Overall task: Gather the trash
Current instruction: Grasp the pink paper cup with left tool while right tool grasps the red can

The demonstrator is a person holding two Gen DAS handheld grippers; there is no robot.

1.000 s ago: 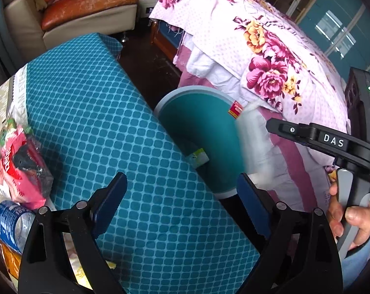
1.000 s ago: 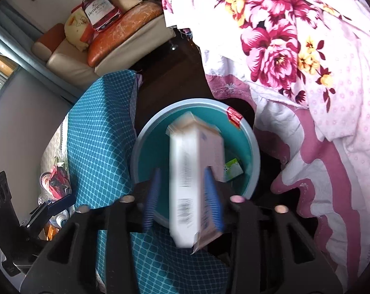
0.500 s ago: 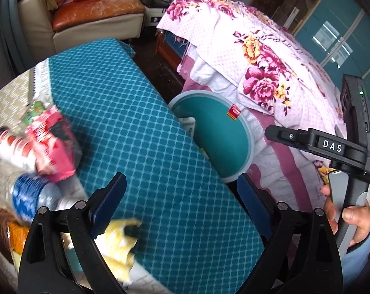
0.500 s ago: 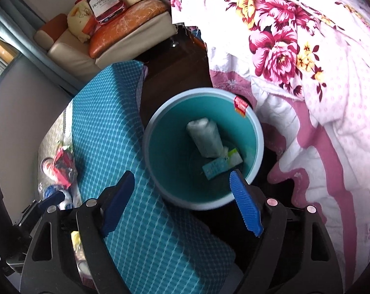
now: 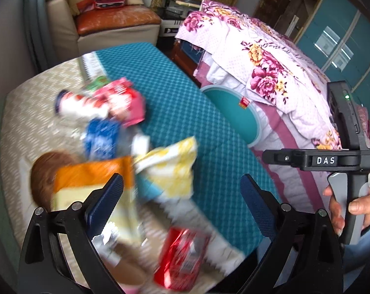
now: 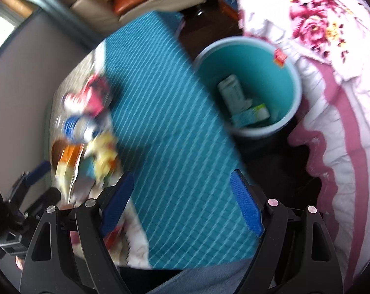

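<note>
Trash lies heaped on the table in the left wrist view: a red can (image 5: 182, 259), a yellow bag (image 5: 170, 169), an orange-topped packet (image 5: 94, 176), a blue-labelled bottle (image 5: 101, 139) and a pink wrapper (image 5: 128, 103). My left gripper (image 5: 180, 191) hovers above this heap, its jaws opening with nothing between them. The teal bin (image 6: 253, 58) stands on the floor beside the table and holds a pale carton (image 6: 231, 93) and a green-white box (image 6: 253, 114). Over the teal tablecloth (image 6: 170, 127), my right gripper (image 6: 182, 183) is open and empty.
A bed with a flowered cover (image 5: 270, 61) presses against the bin's far side. A sofa (image 5: 111, 24) stands beyond the table's far end. At the right of the left wrist view a hand (image 5: 349, 208) grips the other gripper's handle. The picture is blurred by motion.
The right gripper let go of the carton, which now lies in the bin, and then drew back over the table. The left gripper swung from the bin side over to the trash heap.
</note>
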